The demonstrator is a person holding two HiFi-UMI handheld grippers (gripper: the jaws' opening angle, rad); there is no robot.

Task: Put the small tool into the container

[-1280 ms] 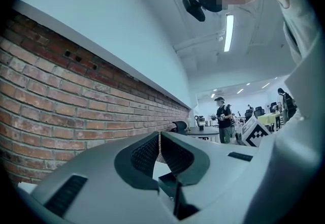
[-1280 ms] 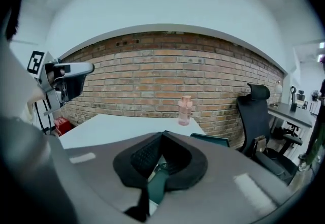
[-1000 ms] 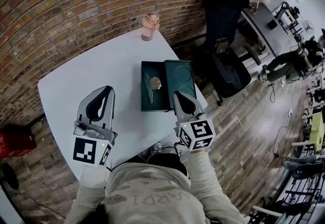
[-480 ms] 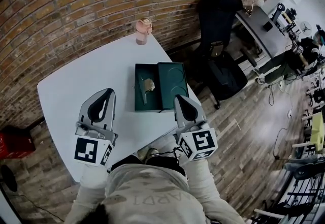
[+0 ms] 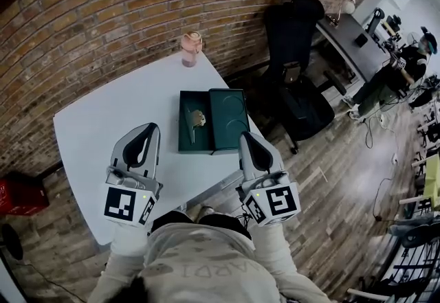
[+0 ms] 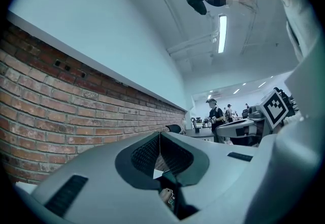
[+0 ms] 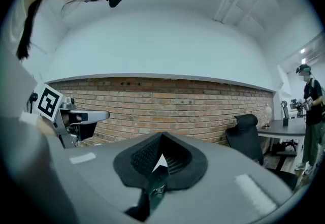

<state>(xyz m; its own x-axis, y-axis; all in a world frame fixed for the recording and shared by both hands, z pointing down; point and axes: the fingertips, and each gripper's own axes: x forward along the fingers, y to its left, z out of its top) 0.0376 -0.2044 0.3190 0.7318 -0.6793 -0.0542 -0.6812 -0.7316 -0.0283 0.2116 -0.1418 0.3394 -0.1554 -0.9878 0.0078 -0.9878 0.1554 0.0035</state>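
Now left gripper (image 5: 150, 127) and right gripper (image 5: 245, 135) have jaws closed, small tool (image 5: 195, 119) inside container (image 5: 185, 141).

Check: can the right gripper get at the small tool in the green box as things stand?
Probably yes. The box lies open, the tool is uncovered in its left half, and nothing stands between it and the right gripper. Its jaws are shut, so they must open first.

Wears a pale beige sweatshirt (image 5: 196, 264) with faint grey lettering across it, its sleeves (image 5: 126, 241) lighter at the cuffs. Carries a light-grey plastic left gripper (image 5: 150, 127) and a matching right gripper (image 5: 245, 135), both tapered, lined with black ribbed pads (image 6: 145, 154), each backed by a white cube (image 5: 120, 204) printed with black square markers.
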